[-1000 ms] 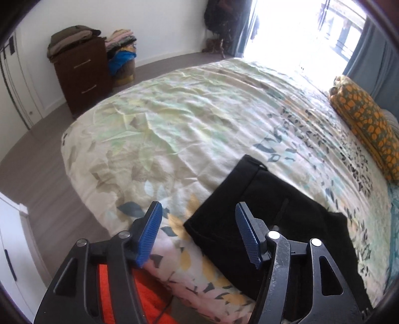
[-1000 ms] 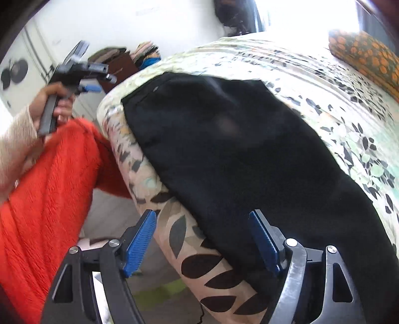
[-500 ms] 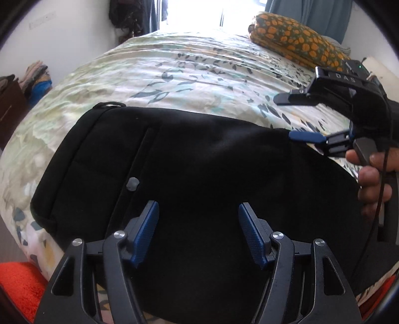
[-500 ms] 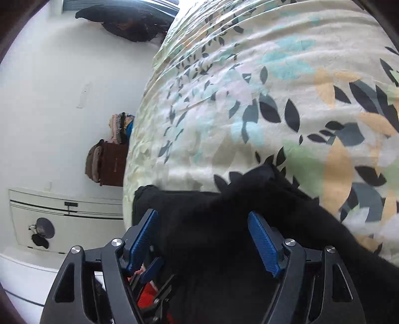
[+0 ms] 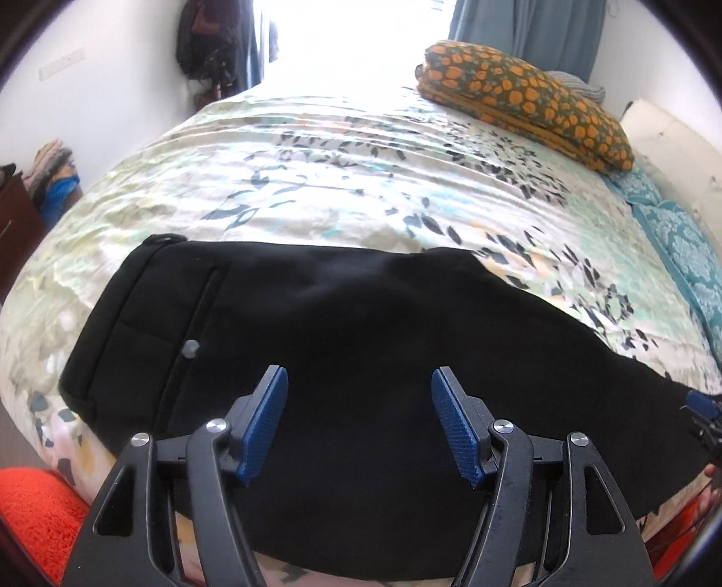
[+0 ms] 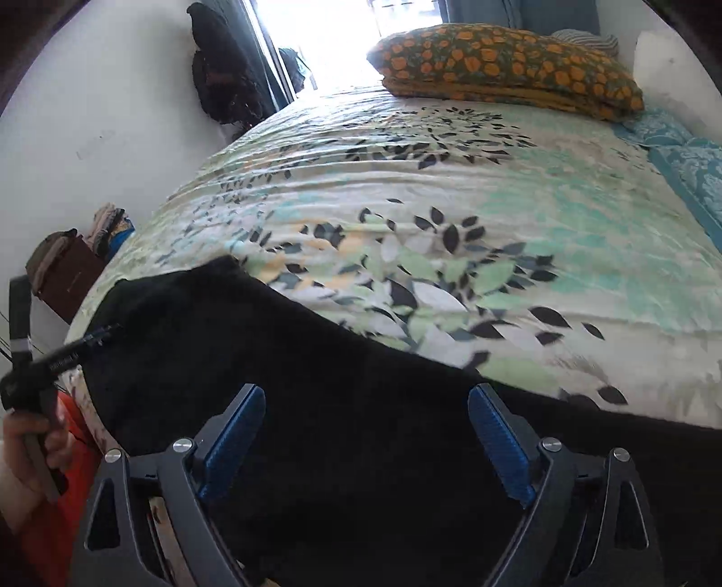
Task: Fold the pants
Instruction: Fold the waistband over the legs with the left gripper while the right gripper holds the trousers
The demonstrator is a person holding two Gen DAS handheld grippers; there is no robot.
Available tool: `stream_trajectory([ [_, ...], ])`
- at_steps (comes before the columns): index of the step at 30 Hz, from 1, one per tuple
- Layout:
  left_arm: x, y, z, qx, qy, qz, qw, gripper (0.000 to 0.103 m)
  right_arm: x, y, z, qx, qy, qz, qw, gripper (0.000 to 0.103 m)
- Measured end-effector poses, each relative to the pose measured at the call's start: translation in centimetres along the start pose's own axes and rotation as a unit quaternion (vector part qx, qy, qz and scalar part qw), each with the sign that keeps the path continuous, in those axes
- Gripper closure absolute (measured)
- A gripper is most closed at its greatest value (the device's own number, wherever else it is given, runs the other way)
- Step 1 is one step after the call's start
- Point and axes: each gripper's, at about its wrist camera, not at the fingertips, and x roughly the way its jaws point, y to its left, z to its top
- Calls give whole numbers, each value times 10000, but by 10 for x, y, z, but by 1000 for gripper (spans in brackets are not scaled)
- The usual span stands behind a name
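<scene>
Blown-out doorway [image 5: 343, 40] backlight, fisheye edges, slight blur

One pair of black pants [image 5: 370, 343] is counted, spread on one bed [image 5: 343, 180]. One grey button [image 5: 190, 348] is seen on the pants. Two grippers are counted: the left gripper [image 5: 358, 420] and the right gripper [image 6: 365, 444], each with two blue fingers [image 5: 266, 420], so four fingers in all. One orange-spotted folded blanket [image 6: 510, 67] is counted at the far end of the bed. One dark wooden dresser [image 6: 67, 280] is seen beside the bed, and one hand [image 6: 31, 451] is visible.
</scene>
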Motion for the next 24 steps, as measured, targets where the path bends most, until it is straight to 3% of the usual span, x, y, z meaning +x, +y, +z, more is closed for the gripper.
stream_trajectory([
  [3, -3, -42, -9, 482, 91, -362, 9981, 34, -28, -48, -38, 540, -86, -461, 9974, 12],
  [6, -6, -82, -23, 943, 146, -603, 9936, 34, -44, -79, -63, 1215, -184, -579, 9907, 12],
  [9, -2, -115, -40, 1474, 154, -558, 9874, 34, -50, -102, -71, 1647, -270, -522, 9846, 12],
  [12, 15, -131, -59, 1924, 427, -294, 9799, 34, -59, -114, -70, 1798, -474, -568, 9809, 12],
  [16, 18, -117, -69, 1897, 446, -88, 9808, 28, -71, -130, -75, 2104, -653, -456, 9744, 12],
  [19, 15, -109, -60, 1712, 554, 58, 9837, 29, -81, -148, -79, 2430, -813, -375, 9659, 12],
  [24, -8, -119, -50, 1532, 358, -229, 9873, 29, -114, -205, -80, 3226, -1182, -31, 9391, 12],
])
